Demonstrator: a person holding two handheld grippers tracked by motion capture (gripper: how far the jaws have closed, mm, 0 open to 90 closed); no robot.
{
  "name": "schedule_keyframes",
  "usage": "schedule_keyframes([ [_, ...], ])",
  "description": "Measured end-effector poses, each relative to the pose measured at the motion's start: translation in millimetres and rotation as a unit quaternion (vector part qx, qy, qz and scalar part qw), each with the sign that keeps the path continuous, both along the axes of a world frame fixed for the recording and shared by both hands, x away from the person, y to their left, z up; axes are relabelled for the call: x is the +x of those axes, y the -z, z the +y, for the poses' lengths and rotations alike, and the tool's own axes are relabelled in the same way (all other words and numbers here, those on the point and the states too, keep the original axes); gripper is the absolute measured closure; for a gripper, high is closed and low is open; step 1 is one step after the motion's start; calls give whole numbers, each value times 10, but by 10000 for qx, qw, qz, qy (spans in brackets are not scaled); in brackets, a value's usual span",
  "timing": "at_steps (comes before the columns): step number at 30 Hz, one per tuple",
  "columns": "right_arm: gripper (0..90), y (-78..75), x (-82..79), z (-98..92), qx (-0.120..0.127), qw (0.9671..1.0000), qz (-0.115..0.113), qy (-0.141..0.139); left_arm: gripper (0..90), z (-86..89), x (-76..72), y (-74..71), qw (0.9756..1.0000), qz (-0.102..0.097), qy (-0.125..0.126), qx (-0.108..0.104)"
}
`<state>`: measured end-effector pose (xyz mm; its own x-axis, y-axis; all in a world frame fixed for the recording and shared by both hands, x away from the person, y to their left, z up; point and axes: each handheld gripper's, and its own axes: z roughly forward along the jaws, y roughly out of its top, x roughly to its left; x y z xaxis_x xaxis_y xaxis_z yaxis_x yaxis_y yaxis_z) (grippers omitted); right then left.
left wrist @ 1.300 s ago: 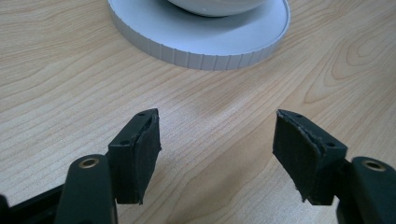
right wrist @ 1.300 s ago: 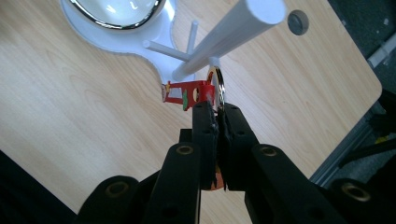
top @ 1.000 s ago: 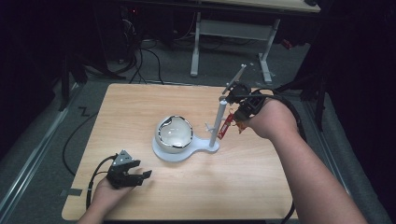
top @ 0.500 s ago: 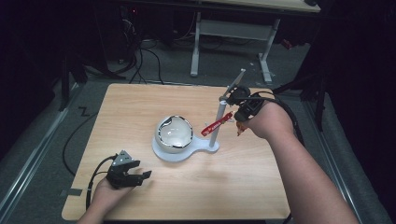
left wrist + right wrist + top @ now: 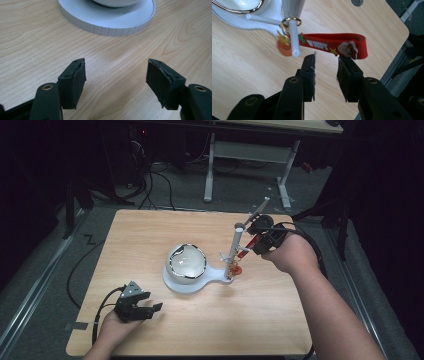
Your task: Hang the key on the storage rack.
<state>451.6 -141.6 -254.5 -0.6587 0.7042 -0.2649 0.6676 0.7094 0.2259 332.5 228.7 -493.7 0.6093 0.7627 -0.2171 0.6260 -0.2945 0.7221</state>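
1. I am working over a light wooden table (image 5: 150, 235), with a person's forearms coming in from the near edge.
2. A white stand (image 5: 192, 286) is sitting near the table's middle, carrying a round bowl (image 5: 186, 263) and an upright post (image 5: 235, 251) with side pegs.
3. My right gripper (image 5: 326, 62) is hovering just beside the post, its jaws having just been opening and now parted, clasping nothing.
4. My left gripper (image 5: 115, 75) is resting low near the table's front left, jaws spread wide over bare wood, grasping nothing.
5. A red strap keychain (image 5: 332, 44) is hanging by its gold ring (image 5: 291, 22) on a white peg (image 5: 294, 37), its free end lying just beyond my right jaw tips.
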Motion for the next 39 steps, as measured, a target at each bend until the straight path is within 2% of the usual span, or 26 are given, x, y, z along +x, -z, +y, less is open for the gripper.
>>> schedule_keyframes([
  [10,645,50,-48,-186,48,9998,29,178,324,-11,6,13,10000,27,-2,49],
  [22,629,308,-63,-305,134,9992,95,373,323,-7,-2,17,10000,25,-38,68],
  [24,626,434,-70,-360,169,9987,109,462,322,-5,-4,18,10000,21,-43,72],
  [26,626,468,-71,-374,162,9986,117,481,322,-1,-1,21,10000,27,-44,74],
  [28,618,574,-77,-424,199,9981,167,565,321,3,1,23,10000,31,-49,75],
  [29,612,610,-81,-440,229,9976,190,619,321,4,2,25,10000,31,-55,68],
  [30,604,721,-91,-500,301,9965,273,729,321,6,4,26,10000,33,-59,52],
  [32,600,759,-99,-520,309,9961,294,774,320,6,4,26,10000,35,-59,61],
  [35,583,932,-137,-601,363,9947,386,881,319,7,7,27,10000,39,-64,52],
  [36,568,1048,-169,-666,426,9934,445,966,319,10,9,28,10000,44,-68,52],
  [37,568,1048,-169,-666,426,9934,445,966,319,11,9,29,9999,46,-79,52],
  [39,529,1187,-215,-739,482,9919,520,1049,318,12,10,32,9999,53,-89,45],
])
